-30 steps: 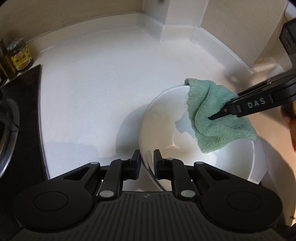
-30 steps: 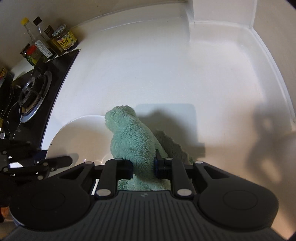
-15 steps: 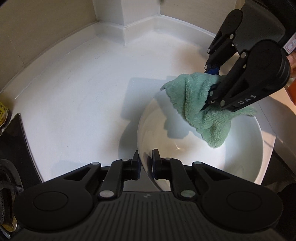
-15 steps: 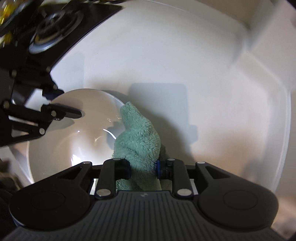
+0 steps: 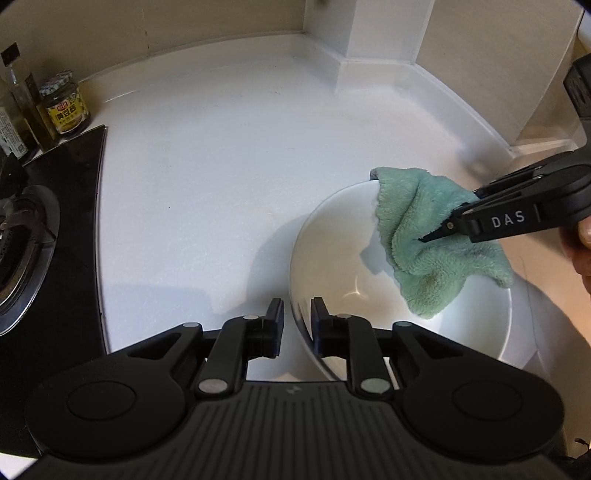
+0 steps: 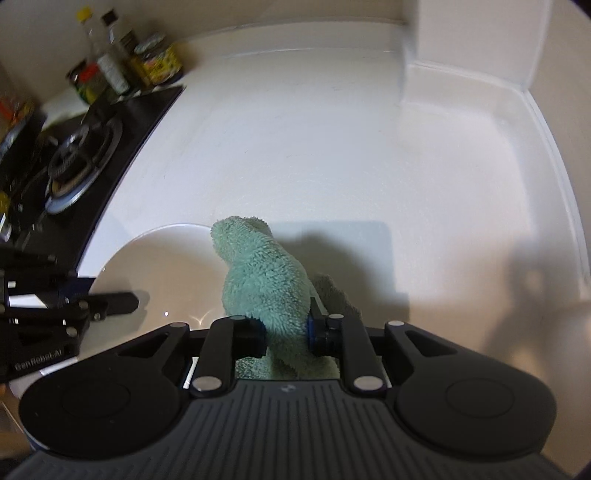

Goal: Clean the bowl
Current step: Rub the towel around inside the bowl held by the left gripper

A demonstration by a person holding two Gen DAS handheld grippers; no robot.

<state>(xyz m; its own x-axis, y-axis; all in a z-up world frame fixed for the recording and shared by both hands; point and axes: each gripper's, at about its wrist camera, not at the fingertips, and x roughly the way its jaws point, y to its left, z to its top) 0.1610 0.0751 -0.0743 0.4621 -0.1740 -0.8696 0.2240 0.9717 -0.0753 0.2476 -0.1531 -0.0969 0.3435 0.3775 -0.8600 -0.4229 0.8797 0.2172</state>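
A white bowl (image 5: 343, 258) stands on the white counter (image 5: 221, 166). Its near rim runs between the fingers of my left gripper (image 5: 297, 314), whose jaws are opening, with a sliver of space showing beside the rim. A green fluffy cloth (image 5: 417, 229) hangs over the bowl's far right rim and into it. My right gripper (image 6: 286, 328) pinches that cloth (image 6: 266, 280), its jaws closing on it; the pads are sunk in the pile. In the right wrist view the bowl (image 6: 162, 266) lies left of the cloth and the left gripper (image 6: 122, 301) reaches in from the left.
A black gas hob (image 5: 22, 240) borders the counter on the left, with a jar (image 5: 66, 107) and bottles behind it. A boxed wall column (image 5: 384, 33) juts out at the back corner. A person's hand (image 5: 583, 243) shows at the right edge.
Both views swung aside half a second ago and have come back to about where they were a second ago. The left fingers stand a little wider around the rim. The cloth stays pinched.
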